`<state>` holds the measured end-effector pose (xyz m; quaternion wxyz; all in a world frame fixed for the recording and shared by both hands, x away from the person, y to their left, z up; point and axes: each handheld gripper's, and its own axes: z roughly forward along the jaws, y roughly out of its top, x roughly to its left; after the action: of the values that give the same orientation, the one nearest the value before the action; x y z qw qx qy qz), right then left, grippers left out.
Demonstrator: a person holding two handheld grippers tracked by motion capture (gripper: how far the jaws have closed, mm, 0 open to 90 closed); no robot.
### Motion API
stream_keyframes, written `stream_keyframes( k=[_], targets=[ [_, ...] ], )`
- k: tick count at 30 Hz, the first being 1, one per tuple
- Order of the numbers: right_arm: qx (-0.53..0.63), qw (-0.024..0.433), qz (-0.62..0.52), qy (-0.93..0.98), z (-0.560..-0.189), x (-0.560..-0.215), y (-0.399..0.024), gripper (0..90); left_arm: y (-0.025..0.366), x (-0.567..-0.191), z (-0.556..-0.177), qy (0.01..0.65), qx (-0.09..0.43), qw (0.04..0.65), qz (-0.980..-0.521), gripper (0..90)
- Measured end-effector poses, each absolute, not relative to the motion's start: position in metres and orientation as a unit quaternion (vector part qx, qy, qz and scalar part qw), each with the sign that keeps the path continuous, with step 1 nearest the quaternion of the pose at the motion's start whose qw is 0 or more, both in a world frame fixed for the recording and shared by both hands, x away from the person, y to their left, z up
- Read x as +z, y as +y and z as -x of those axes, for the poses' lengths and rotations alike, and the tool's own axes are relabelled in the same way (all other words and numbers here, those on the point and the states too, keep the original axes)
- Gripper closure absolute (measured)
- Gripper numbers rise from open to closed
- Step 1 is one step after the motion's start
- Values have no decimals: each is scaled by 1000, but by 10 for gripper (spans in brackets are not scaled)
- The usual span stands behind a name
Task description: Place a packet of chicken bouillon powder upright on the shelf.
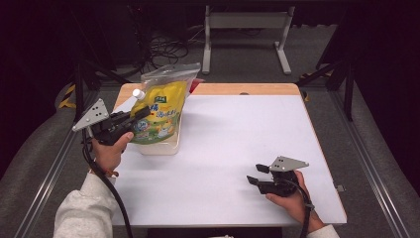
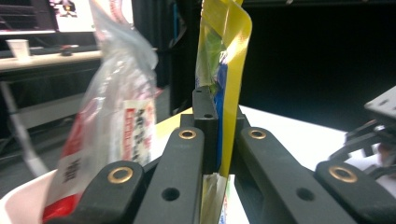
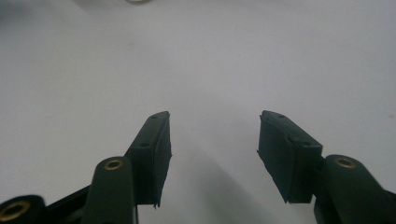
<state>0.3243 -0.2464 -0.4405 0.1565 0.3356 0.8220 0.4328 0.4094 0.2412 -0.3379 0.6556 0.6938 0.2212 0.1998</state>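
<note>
- Left gripper (image 1: 141, 115) clenched on the side edge of the yellow spouted pouch (image 1: 161, 113); in the left gripper view the pouch's yellow seam (image 2: 229, 93) runs up between the pressed jaws.
- Pouch stands at the far left of the white table (image 1: 237, 148), white cap (image 1: 138, 93) at upper left; it seems to sit inside a clear plastic bag (image 1: 171, 74) that rises above it.
- A second clear packet with red and white print (image 2: 126, 126) hangs just beside the jaws in the left gripper view; whether it is the same bag I cannot tell, the picture is blurred.
- Right gripper (image 1: 257, 176) released, nothing between its jaws, near the table's near-right edge, well apart from the pouch.
- Step in hand, as judged: moving the pouch by its seam. Keep the grip firm on the seam, keep the pouch upright, spout up, and move slowly so the bag does not slip.
- Writing: green and white lettering on the pouch front, too small to read; no brand legible.
</note>
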Motion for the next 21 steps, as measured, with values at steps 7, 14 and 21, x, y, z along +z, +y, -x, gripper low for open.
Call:
stream_keyframes(
  k=[7,14,21],
  targets=[
    [430,154,-333,825,-324,-441,-244,435,239,-351,-419,215,180,661,-696,897],
    [431,153,-332,825,-323,-441,-244,433,236,-370,-432,234,161,651,-705,896],
    [429,150,-331,827,-324,-442,-243,432,230,-378,-436,225,152,644,-715,893]
  ],
)
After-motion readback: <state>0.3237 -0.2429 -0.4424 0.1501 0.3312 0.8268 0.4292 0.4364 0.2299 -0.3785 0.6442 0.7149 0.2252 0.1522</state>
